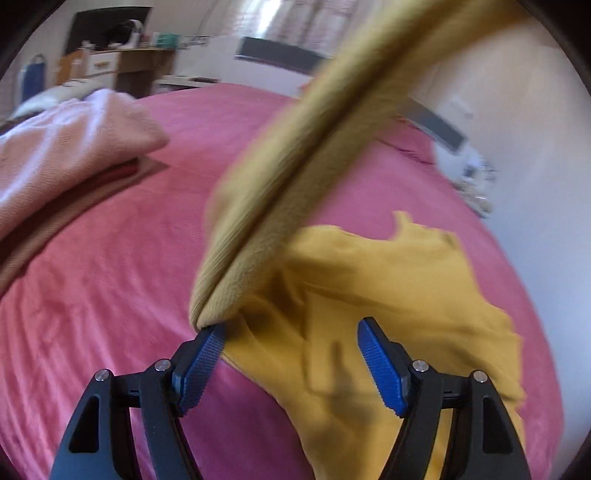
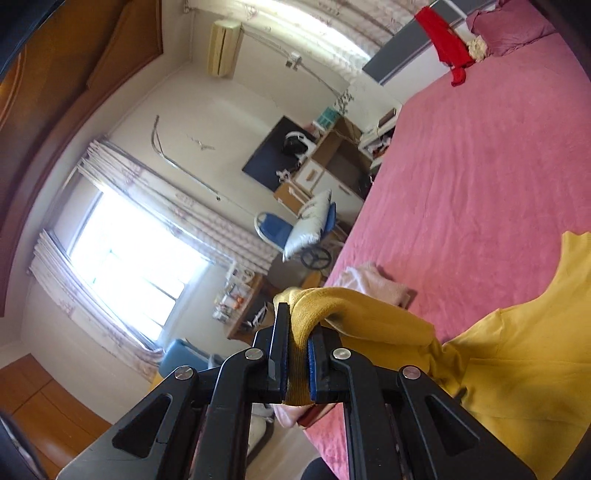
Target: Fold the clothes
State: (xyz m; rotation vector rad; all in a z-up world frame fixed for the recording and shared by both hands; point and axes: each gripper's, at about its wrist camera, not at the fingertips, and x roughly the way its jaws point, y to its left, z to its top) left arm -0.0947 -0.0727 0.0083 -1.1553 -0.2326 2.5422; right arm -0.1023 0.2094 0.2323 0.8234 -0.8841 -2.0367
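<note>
A mustard-yellow garment [image 1: 388, 288] lies rumpled on the pink bed [image 1: 110, 295]. A thick ribbed strip of the garment [image 1: 295, 177], blurred, rises slanting from the bed to the upper right and leaves the left wrist view. My left gripper [image 1: 291, 365] hangs open above the cloth, and the strip's low end sits at the tip of its left finger [image 1: 203, 365]. In the right wrist view my right gripper [image 2: 297, 354] is shut on a ribbed yellow edge [image 2: 317, 306], lifted off the bed. The rest of the garment [image 2: 517, 369] trails down to the bedcover [image 2: 480, 147].
A stack of folded pink clothes [image 1: 66, 155] sits at the bed's left side, also visible as a pink pile [image 2: 373, 284]. A red garment [image 2: 443, 44] and a pillow [image 2: 513, 29] lie at the far end. Beyond the bed stand a blue chair [image 2: 280, 229] and a desk [image 2: 332, 173].
</note>
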